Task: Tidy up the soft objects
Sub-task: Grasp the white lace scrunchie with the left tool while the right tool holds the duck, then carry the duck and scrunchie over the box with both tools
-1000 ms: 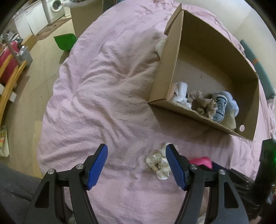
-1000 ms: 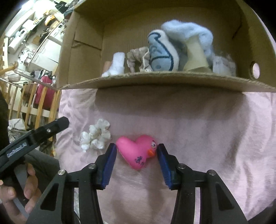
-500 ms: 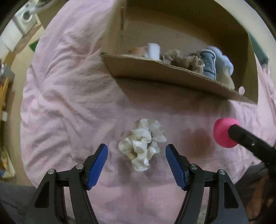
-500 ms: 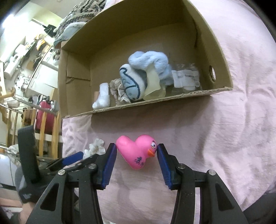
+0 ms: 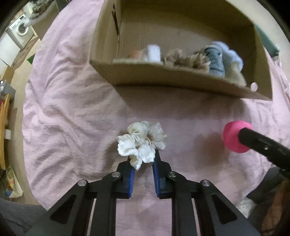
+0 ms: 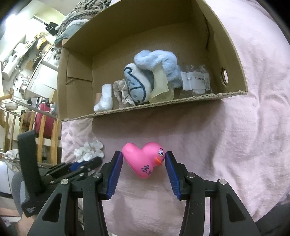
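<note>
My left gripper is shut on a white scrunchie over the pink bedspread; it also shows in the right wrist view. My right gripper is shut on a pink heart-shaped rubber duck and holds it above the bedspread; the duck shows at the right of the left wrist view. A cardboard box lies ahead of both grippers. It holds a blue plush toy, a beige scrunchie, a white sock and a clear packet.
The bed's left edge drops to the floor, with a washing machine beyond. A red suitcase and wooden rails stand left of the bed. Clothes are piled behind the box.
My left gripper has closed on the white scrunchie, which it straddled open half a second ago. My right gripper has lifted the pink duck off the bedspread and holds it higher.
</note>
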Demonstrator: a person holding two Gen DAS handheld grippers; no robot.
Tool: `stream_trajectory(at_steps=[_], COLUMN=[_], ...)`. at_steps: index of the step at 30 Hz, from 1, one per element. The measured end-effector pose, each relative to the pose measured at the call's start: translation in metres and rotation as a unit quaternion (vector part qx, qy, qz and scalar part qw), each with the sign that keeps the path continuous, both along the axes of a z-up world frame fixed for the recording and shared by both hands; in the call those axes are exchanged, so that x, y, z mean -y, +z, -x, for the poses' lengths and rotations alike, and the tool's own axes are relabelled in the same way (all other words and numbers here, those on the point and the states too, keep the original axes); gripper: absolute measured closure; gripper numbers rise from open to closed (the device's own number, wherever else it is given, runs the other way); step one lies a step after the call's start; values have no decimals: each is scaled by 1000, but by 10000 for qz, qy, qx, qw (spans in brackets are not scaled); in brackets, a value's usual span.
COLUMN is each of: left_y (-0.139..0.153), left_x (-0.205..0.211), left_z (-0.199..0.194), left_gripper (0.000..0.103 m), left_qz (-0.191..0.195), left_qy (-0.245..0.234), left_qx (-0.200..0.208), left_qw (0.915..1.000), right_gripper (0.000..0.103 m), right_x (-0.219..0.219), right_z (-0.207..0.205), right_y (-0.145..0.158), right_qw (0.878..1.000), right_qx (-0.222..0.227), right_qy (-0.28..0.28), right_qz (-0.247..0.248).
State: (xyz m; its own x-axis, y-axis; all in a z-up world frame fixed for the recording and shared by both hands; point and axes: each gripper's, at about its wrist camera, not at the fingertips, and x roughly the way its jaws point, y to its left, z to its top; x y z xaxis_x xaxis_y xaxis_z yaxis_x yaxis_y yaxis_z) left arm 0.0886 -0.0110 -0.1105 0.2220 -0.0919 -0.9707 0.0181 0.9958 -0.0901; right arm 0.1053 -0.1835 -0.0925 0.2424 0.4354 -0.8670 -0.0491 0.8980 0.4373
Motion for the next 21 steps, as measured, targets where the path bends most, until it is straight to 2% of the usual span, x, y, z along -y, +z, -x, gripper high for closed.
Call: stream_trajectory(at_steps=[3,16,21], left_y=[8,31,48], left_x=[-3,-23,-19], left_z=[6,23,27], left_gripper=[87,87,87], left_qz=[53,22,-131], left_qy=[51,302,372], left_qx=[166,312,707], left_qw=[9998,9991,9967], right_gripper=[52,52,52], right_x=[0,6,7], right_z=[0,12,16], right_y=[1,16,24], right_qw=[10000,9995,9990], right_qx=[40,293,446], right_qy=[-7,17,45], right_qz=[37,79,12])
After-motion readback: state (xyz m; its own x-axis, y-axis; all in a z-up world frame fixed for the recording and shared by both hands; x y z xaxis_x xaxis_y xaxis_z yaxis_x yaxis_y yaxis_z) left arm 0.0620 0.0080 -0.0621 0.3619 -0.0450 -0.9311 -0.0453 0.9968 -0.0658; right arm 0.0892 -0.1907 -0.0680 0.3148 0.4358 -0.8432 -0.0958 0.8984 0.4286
